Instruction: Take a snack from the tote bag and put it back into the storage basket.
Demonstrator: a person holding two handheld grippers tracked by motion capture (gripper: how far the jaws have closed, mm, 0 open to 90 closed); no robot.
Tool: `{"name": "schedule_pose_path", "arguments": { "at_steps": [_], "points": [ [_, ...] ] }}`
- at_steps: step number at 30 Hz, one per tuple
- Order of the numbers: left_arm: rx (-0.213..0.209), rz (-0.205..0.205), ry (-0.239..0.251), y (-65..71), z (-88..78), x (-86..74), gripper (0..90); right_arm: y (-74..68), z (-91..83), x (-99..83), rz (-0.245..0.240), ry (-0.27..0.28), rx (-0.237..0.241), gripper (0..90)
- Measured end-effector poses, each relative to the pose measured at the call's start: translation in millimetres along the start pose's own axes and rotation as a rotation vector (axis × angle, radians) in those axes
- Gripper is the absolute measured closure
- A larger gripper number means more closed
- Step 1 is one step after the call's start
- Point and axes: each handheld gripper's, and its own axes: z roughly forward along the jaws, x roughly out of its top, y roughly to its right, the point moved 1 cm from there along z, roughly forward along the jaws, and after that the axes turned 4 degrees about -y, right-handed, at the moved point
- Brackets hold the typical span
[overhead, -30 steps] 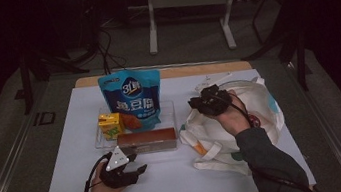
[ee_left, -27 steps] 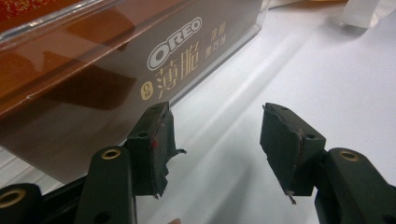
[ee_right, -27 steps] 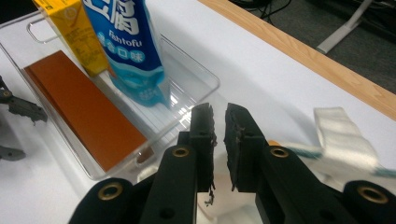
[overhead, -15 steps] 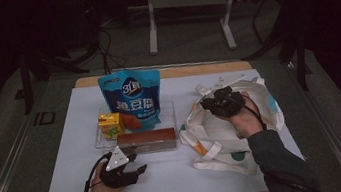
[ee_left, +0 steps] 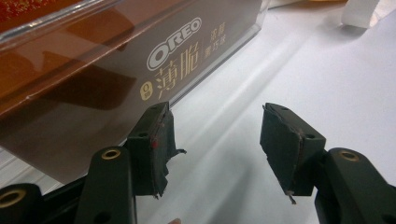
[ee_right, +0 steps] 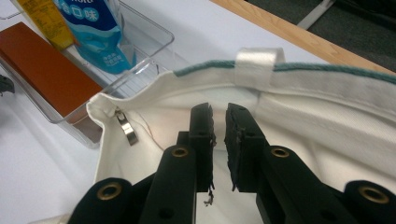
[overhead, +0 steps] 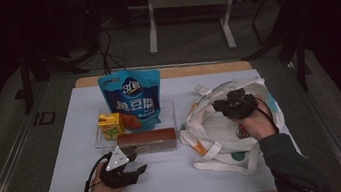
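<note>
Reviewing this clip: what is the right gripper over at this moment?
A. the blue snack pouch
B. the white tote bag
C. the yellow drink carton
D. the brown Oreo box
B: the right gripper sits over the white tote bag, and in its own view the nearly closed jaws point into the bag's open mouth, nothing visibly between them.

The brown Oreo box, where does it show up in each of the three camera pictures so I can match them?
High view: the Oreo box lies at the front of the clear tray, centre of the table.
Left gripper view: upper left, close ahead of the left gripper.
Right gripper view: far left, a brown slab in the tray.
Shared landmark: the clear tray's wall.
</note>
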Motion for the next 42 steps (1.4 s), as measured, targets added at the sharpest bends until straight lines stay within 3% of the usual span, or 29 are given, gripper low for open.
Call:
{"name": "schedule_pose_path", "arguments": {
  "at_steps": [13,21,42],
  "points": [
    [-0.001,0.001,0.000,0.0,0.0,0.0,43.7,9.2,-9.4,-16.5,0.030,0.006,-0.012,82.4],
    [-0.001,0.000,0.001,0.1,0.1,0.0,43.7,9.0,-12.6,-28.7,0.028,-0.007,-0.006,87.8],
    [-0.003,0.001,-0.001,0.1,0.2,0.0,43.7,19.5,-15.7,-72.4,0.082,-0.036,-0.016,90.0]
  ]
}}
